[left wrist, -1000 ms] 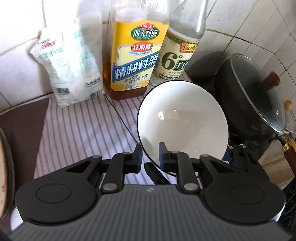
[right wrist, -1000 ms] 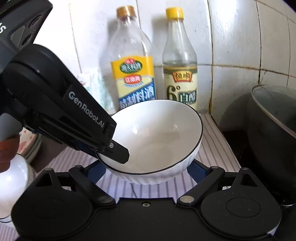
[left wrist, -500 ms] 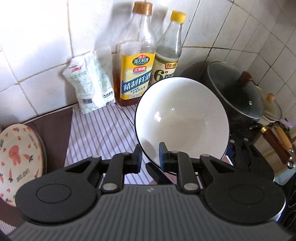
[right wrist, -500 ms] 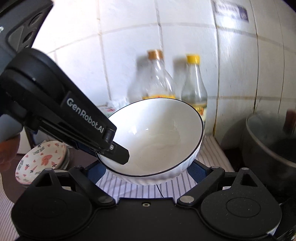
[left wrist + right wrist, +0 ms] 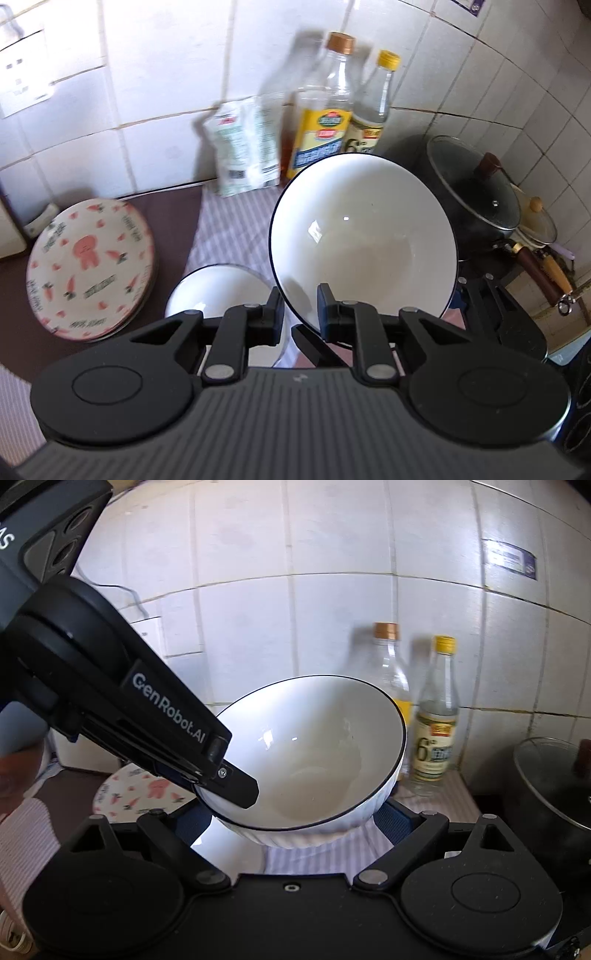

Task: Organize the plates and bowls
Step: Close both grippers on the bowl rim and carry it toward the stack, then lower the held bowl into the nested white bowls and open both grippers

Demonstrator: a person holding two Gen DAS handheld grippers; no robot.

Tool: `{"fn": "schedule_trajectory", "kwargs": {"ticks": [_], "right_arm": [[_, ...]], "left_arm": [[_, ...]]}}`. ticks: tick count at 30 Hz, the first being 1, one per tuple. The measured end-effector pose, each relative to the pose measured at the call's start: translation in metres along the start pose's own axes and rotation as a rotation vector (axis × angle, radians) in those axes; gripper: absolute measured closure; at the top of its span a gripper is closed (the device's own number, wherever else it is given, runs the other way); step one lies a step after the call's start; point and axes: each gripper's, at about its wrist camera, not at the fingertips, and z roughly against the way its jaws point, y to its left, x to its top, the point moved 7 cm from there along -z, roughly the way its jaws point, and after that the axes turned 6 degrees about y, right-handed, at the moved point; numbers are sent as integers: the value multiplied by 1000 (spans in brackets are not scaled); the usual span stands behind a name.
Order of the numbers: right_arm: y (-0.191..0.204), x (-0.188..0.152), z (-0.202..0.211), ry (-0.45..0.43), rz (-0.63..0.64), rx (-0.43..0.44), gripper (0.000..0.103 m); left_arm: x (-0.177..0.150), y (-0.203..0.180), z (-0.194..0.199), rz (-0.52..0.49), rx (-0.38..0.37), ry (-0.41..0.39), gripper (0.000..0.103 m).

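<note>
The large white bowl (image 5: 364, 240) with a dark rim is held clear of the counter, tilted, in front of two bottles (image 5: 332, 107). The left gripper (image 5: 300, 308) pinches its near rim, jaws nearly closed. The right gripper (image 5: 291, 825) cradles the bowl's outer wall between wide-set jaws. A second white bowl (image 5: 218, 291) sits below, beside the stack of patterned plates (image 5: 88, 266).
</note>
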Motion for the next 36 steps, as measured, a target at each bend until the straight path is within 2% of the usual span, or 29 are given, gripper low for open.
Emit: {"fn": "schedule_trajectory", "kwargs": {"ticks": [9, 18, 24, 30, 36], "right_arm": [[43, -19, -25, 81, -11, 84, 6], [55, -37, -59, 223, -31, 124, 6], [64, -42, -70, 304, 68, 122, 7], [63, -42, -81, 404, 43, 135, 6], [70, -40, -86, 442, 164, 112, 5]], "left_arm": [[-32, 50, -14, 93, 57, 64, 86], [-43, 75, -42, 147, 50, 127, 86], [-50, 83, -56, 174, 47, 182, 85], [-48, 92, -64, 212, 16, 211, 84], [-47, 100, -70, 278, -15, 218, 84]]}}
